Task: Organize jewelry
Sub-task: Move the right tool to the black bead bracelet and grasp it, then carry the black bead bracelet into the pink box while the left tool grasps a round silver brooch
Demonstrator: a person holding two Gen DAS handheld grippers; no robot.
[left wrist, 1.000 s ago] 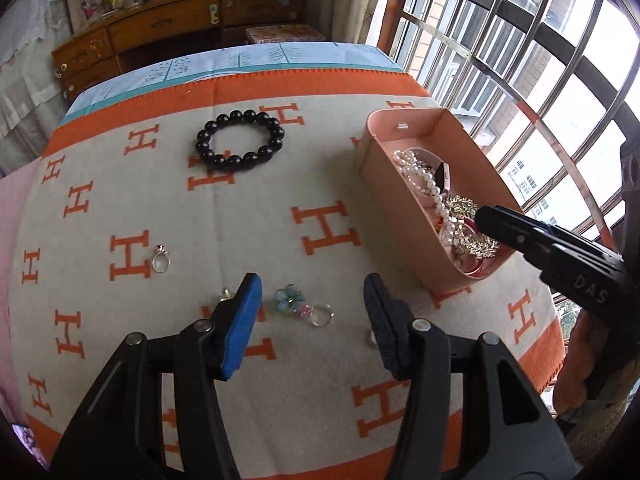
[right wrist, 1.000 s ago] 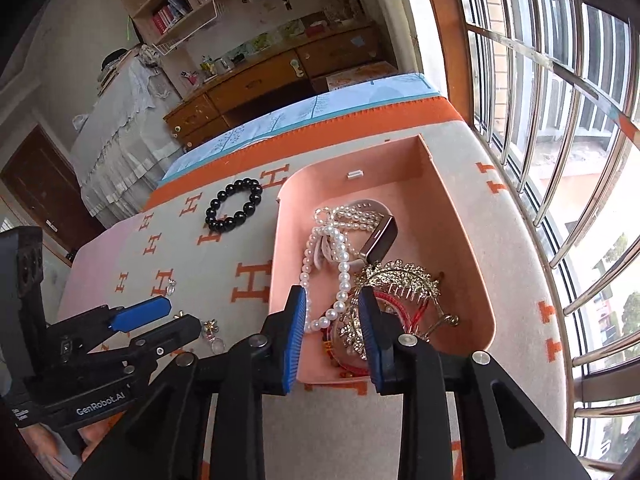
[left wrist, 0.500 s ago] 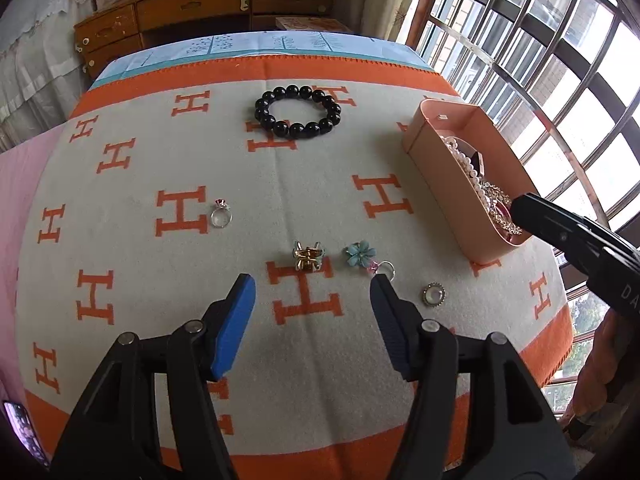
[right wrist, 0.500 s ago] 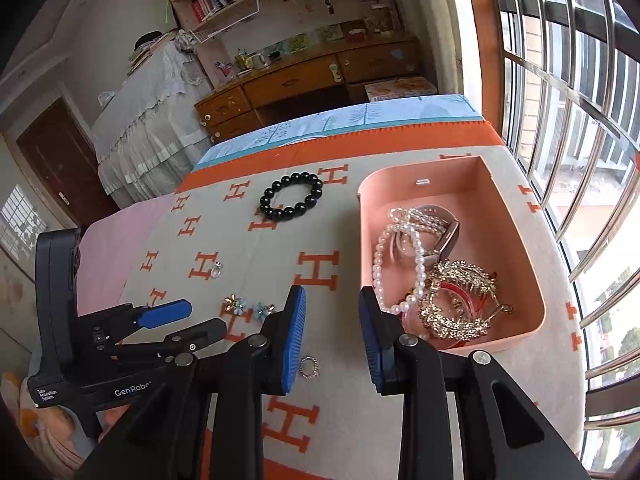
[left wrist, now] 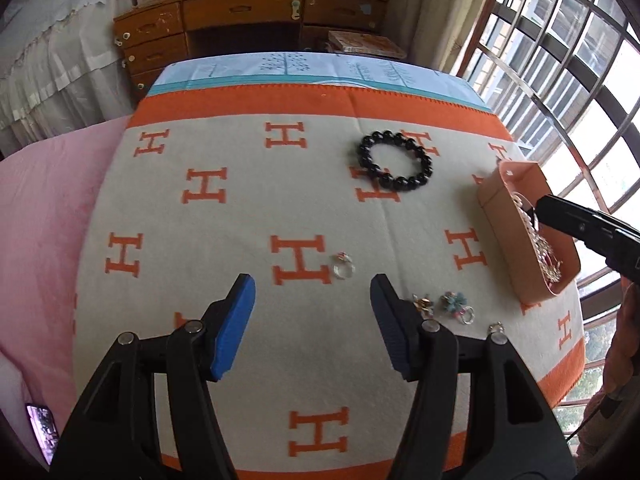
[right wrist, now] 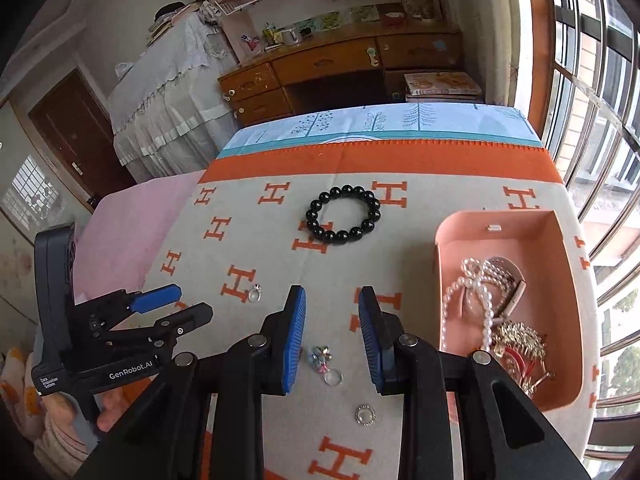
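Silver ring (left wrist: 343, 269) lies loose on the blanket (left wrist: 240, 208), just ahead of your left gripper (left wrist: 312, 326), whose jaws stand apart and empty. Centre them over it, then close. Your right gripper (right wrist: 332, 336) hangs narrowly open, empty, above the small charms (right wrist: 320, 356) beside the pink box (right wrist: 560, 308). A wooden dresser (right wrist: 340, 68) stands beyond.

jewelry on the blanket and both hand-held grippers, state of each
black bead bracelet: loose on blanket
pink box: open, holds pearls
stone ring: loose on blanket
left hand-held gripper: open, empty
right hand-held gripper: open, empty
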